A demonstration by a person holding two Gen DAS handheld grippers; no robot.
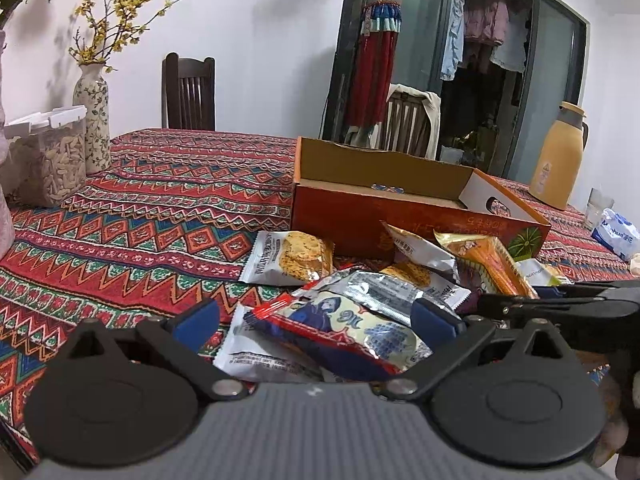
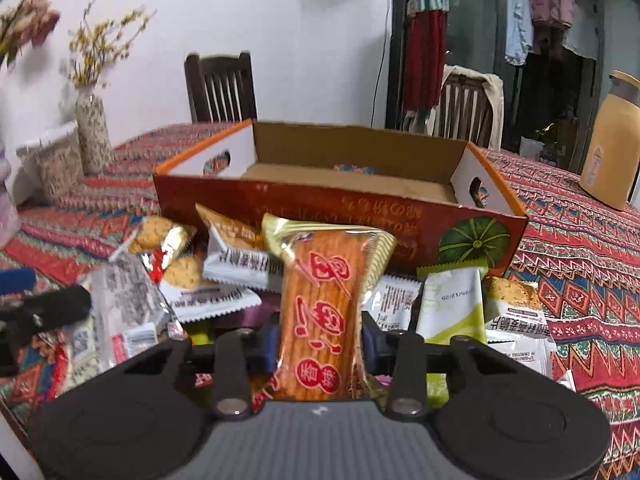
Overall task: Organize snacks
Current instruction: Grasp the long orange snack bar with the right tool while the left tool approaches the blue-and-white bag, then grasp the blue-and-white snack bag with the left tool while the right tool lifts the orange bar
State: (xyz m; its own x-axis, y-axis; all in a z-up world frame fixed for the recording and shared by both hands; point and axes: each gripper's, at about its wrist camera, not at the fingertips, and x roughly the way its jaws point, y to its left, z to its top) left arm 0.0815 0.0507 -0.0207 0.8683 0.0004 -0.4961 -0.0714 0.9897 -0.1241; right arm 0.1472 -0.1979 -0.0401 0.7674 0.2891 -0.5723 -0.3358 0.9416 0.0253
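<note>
- The right gripper [image 2: 320,344], black with blue pads, is seen clenched on a long orange snack packet with red characters and clear crimped ends [image 2: 320,304]; the packet is pressed on both sides by the pads and stands upright between them, pointing towards 12 o'clock.
- An open orange-red cardboard box printed with a green pumpkin [image 2: 476,240] is placed on the table just behind that packet, at 12 o'clock; one small item is glimpsed on its brown floor, too hidden to be identified.
- A loose heap of silver-white biscuit sachets [image 2: 224,300] and a white-and-lime sachet [image 2: 452,312] is spread in front of the box, from 9 to 3 o'clock around the held packet.
- The left gripper [image 1: 316,316] is held released, its fingers wide apart, over a red-edged wrapper with a blue figure [image 1: 344,328]; the wrapper is not pressed by the pads.
- A red patterned tablecloth [image 1: 160,200] covers the table.
- A yellow thermos jug [image 1: 560,156] is set at 2 o'clock, and a floral ceramic vase [image 1: 94,120] at 10 o'clock.
</note>
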